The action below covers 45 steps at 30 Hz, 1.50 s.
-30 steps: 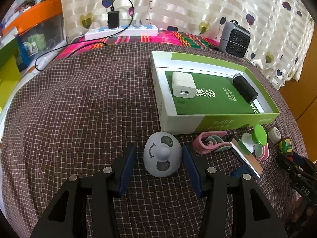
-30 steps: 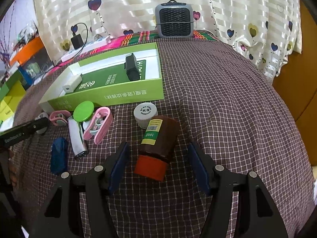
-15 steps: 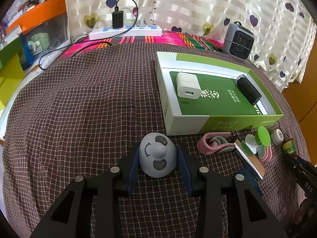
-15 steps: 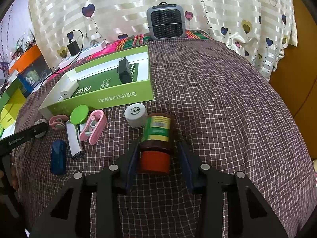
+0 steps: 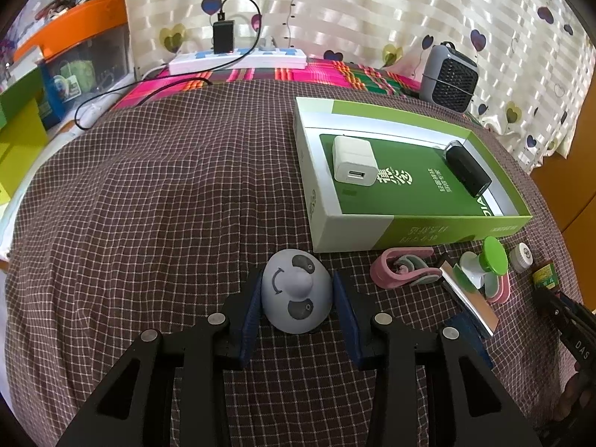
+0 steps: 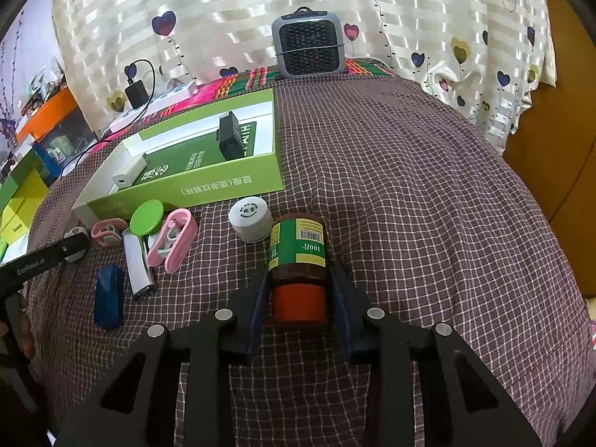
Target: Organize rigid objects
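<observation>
Brown bottle (image 6: 298,251) with the red cap lies on its side on the checked cloth (image 6: 409,193), near the front edge, and my right gripper (image 6: 298,298) has just been closing; its pads now press the cap end. My left gripper (image 5: 297,300) has just closed onto the grey domed toy (image 5: 296,290), which sits by the near left corner of the green box (image 5: 428,229). Inside that box lie a white charger (image 5: 354,160) and a black adapter (image 5: 467,169).
</observation>
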Each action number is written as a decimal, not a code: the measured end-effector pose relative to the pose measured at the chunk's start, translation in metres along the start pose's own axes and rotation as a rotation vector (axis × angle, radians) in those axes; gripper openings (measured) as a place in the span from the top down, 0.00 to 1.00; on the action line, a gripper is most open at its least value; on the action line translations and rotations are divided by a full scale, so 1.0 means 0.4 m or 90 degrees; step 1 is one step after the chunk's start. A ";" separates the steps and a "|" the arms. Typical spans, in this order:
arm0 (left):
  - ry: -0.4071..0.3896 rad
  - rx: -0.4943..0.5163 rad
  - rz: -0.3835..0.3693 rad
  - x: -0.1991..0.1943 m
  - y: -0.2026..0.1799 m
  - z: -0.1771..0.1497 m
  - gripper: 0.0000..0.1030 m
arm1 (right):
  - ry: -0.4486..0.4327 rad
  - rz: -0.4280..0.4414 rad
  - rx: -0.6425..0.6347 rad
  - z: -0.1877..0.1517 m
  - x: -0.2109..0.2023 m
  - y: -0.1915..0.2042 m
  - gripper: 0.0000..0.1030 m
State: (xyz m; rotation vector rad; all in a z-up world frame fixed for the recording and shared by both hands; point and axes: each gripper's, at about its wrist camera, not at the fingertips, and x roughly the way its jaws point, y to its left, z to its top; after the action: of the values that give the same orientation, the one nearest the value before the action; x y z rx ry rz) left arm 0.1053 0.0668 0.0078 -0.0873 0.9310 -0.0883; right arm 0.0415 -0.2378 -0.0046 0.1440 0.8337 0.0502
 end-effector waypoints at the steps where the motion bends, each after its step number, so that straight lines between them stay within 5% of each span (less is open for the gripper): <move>1: 0.000 -0.001 0.000 -0.001 0.000 -0.001 0.64 | -0.002 0.001 -0.001 0.000 -0.002 -0.001 0.68; 25: -0.024 0.003 -0.009 -0.062 -0.010 0.002 0.64 | -0.021 0.019 -0.028 0.011 -0.033 0.007 0.68; 45: -0.068 0.035 -0.057 -0.111 -0.063 0.092 0.64 | -0.038 0.084 -0.084 0.119 -0.052 0.048 0.68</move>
State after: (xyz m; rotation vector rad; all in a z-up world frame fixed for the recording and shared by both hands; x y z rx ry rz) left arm 0.1074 0.0482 0.0678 -0.0823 0.8172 -0.1909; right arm 0.0630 -0.2260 0.0452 0.0757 0.7575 0.2232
